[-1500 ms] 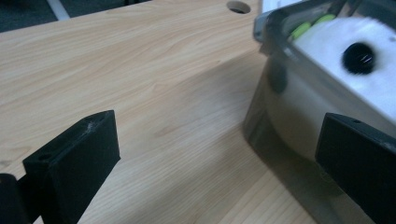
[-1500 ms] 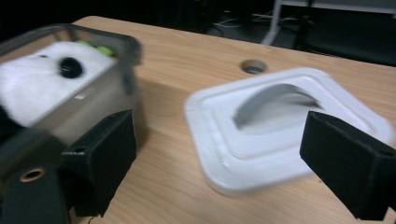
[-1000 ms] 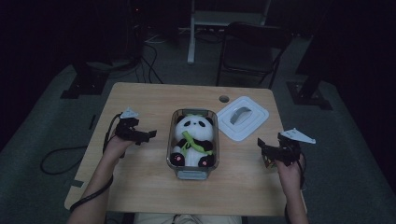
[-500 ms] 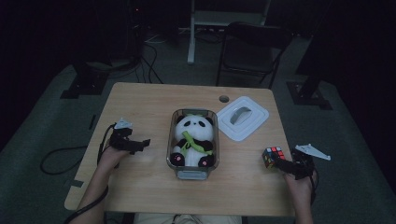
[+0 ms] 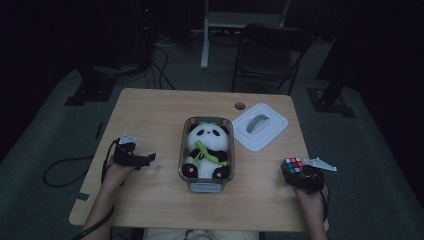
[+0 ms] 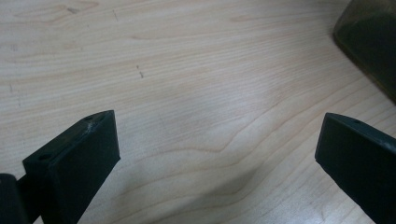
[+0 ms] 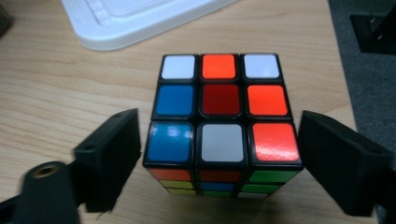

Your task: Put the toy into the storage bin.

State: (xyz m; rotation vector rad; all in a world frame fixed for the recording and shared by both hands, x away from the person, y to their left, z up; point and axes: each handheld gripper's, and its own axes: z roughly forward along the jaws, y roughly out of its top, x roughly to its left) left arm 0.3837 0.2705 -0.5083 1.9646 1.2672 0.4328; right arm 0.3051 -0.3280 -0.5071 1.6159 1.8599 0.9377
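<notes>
A Rubik's cube [image 7: 222, 122] stands on the wooden table [image 5: 150, 115] near its right front edge, also seen as the cube [image 5: 293, 165] in the high view. My right gripper [image 5: 300, 176] has just been closing its jaws around it, and both pads now meet the cube's left and right sides. My left gripper [image 5: 145, 160] rests low over the table's left side, jaws wide apart, with bare wood between the fingers [image 6: 74, 163]. A plush panda [image 5: 206, 150] lies in a clear container [image 5: 183, 150] at the table's middle.
The container's white lid [image 5: 260, 127] lies behind and to the right of it; its edge [image 7: 140, 18] shows just beyond the cube. A corner of the container [image 6: 373, 42] sits ahead of the left gripper. A chair [image 5: 270, 55] stands behind the table.
Both hands have sunk and drawn back toward the table's front edge. The cube has come into sight between the right gripper's jaws, which have narrowed onto it.
</notes>
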